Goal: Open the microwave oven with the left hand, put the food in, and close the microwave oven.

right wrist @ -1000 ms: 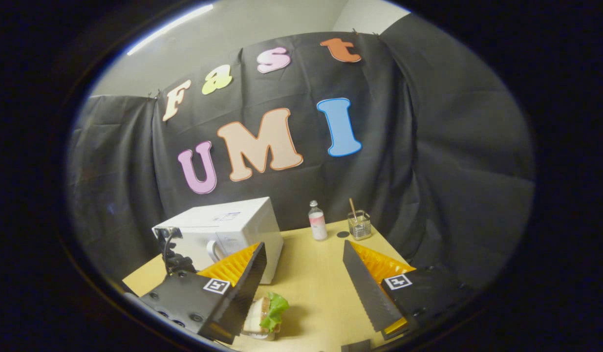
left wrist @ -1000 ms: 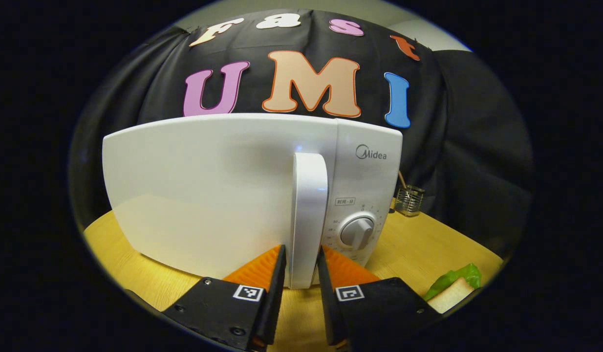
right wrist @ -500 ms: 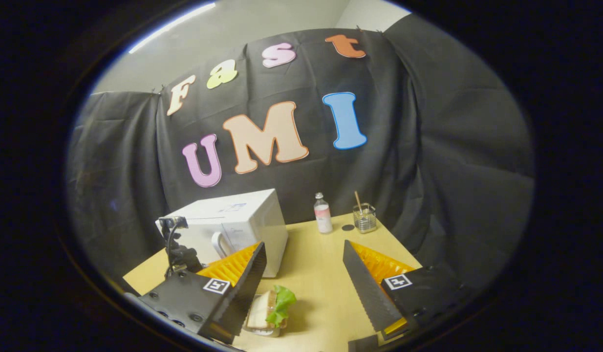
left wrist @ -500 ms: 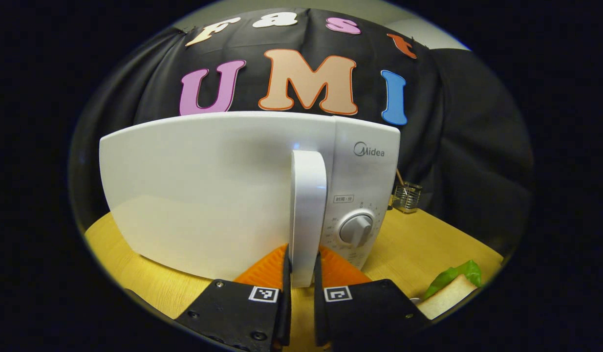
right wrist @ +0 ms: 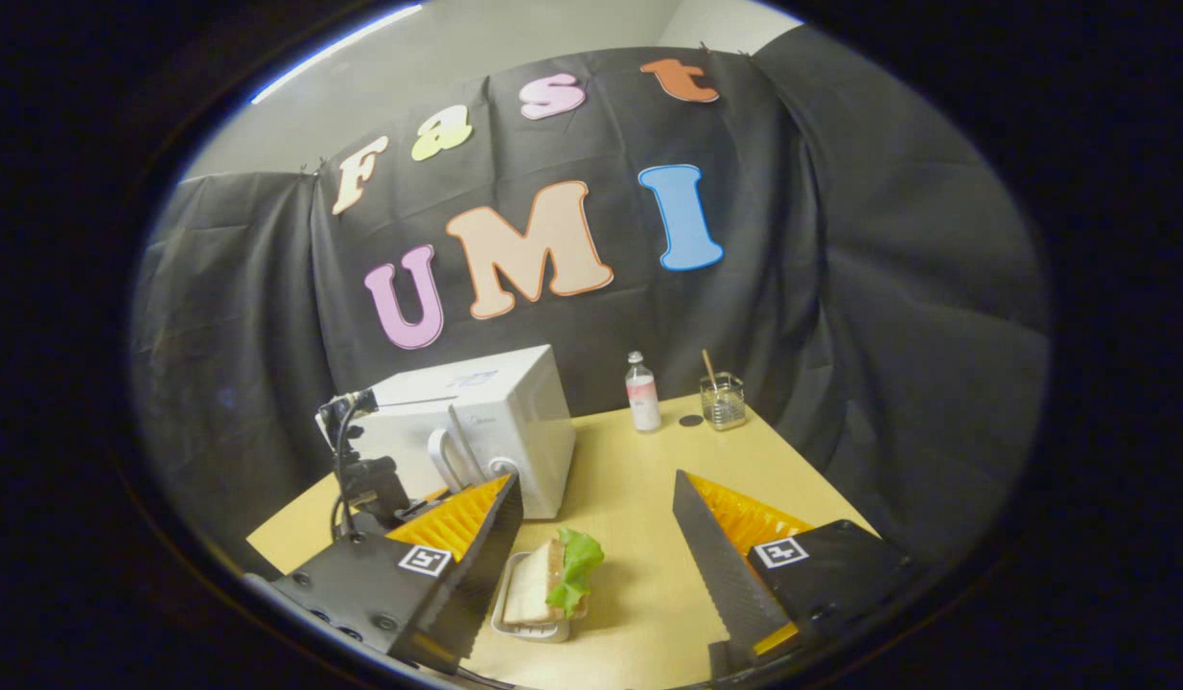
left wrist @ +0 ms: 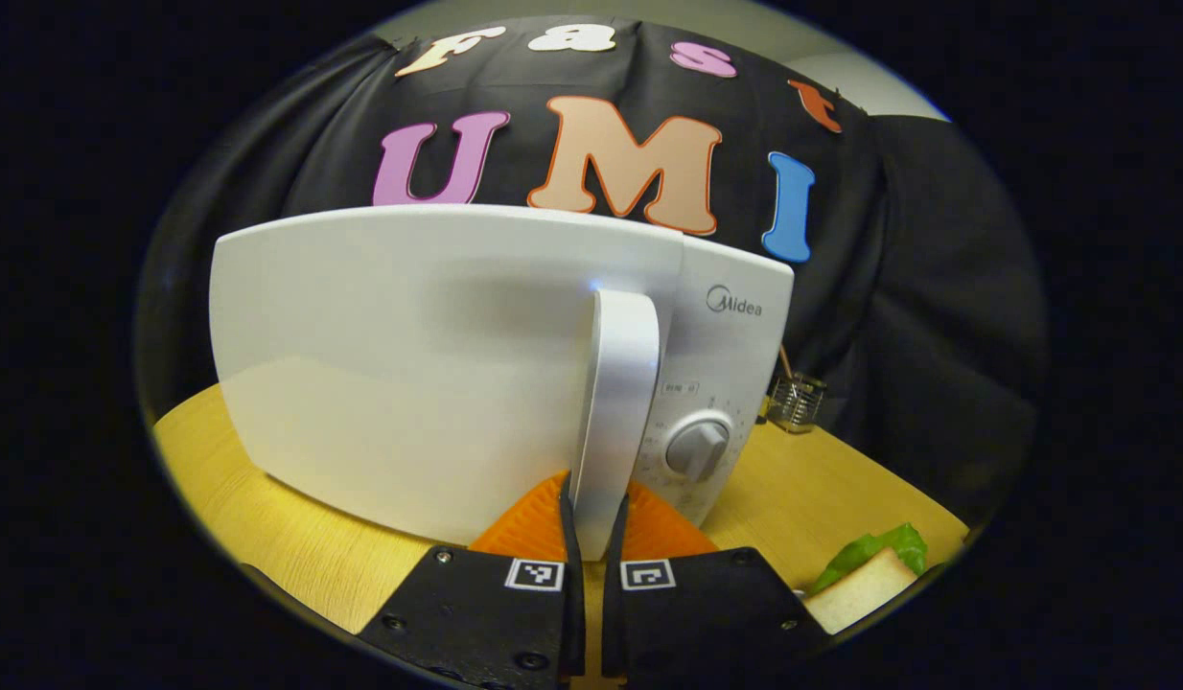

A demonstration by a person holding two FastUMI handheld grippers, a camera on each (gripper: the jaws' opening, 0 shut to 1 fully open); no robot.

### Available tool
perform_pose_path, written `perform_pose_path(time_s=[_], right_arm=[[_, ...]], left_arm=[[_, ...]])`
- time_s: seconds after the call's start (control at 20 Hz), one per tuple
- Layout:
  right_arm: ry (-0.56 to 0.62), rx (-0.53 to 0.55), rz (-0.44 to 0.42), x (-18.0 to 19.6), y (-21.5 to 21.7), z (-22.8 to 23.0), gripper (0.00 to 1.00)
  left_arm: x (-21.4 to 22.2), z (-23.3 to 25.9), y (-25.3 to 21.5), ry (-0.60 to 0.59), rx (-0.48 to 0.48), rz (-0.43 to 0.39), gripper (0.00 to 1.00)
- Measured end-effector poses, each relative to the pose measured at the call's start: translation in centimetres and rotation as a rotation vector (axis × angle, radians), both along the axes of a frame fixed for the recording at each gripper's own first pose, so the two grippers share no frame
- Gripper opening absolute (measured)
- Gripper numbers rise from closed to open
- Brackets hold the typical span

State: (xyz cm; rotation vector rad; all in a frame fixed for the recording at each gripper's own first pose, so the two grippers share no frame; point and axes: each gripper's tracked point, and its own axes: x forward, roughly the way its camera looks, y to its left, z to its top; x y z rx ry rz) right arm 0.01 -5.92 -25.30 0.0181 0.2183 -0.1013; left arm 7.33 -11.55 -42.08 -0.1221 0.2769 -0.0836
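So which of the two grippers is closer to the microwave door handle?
Left. The left gripper has its jaws closed on the door handle. The right gripper hangs open over the sandwich, apart from the microwave.

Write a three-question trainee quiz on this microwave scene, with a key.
1. True or false: the left gripper is shut on the handle.
2. The sandwich sits: A) inside the microwave B) on the table, between the right gripper's fingers in the right gripper view C) beside the bottle.
3. Fill in: the right gripper is ____.

Key: 1 true; 2 B; 3 open.
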Motion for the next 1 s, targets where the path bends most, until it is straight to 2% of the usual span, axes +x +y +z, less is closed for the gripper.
perform_pose_path(time_s=[0.1,0.25,0.35,0.45,0.5,0.55,0.85,0.95,1.0], right_arm=[[0.007,-0.001,0.003,-0.1,0.2,-0.5,0.89],[0.014,0.009,0.015,0.0,0.8,-1.4,0.9],[0.019,0.026,0.034,0.1,1.5,-2.1,0.89],[0.026,0.041,0.051,0.0,2.0,-2.8,1.0],[0.033,0.048,0.059,0.1,2.2,-3.3,0.9],[0.04,0.056,0.066,0.2,2.3,-3.7,0.9],[0.075,0.096,0.082,0.5,2.5,-6.1,0.89],[0.079,0.108,0.09,0.7,2.6,-6.5,0.89],[0.084,0.11,0.094,0.9,2.7,-7.1,0.9]], left_arm=[[-3.0,0.5,0.5,-0.034,0.037,-0.033,0.07],[-7.1,0.7,1.8,-0.015,0.009,-0.083,0.07],[-9.3,1.0,2.7,-0.016,0.022,-0.103,0.08],[-11.2,1.2,3.7,-0.018,0.042,-0.106,0.12],[-12.0,1.2,4.3,-0.015,0.051,-0.104,0.13],[-12.7,1.3,4.8,-0.012,0.052,-0.098,0.14],[-16.7,2.1,9.4,0.008,0.007,0.015,0.33],[-18.0,2.4,11.2,0.008,0.007,0.062,0.47],[-18.7,2.6,12.5,0.011,0.02,0.09,0.58]])
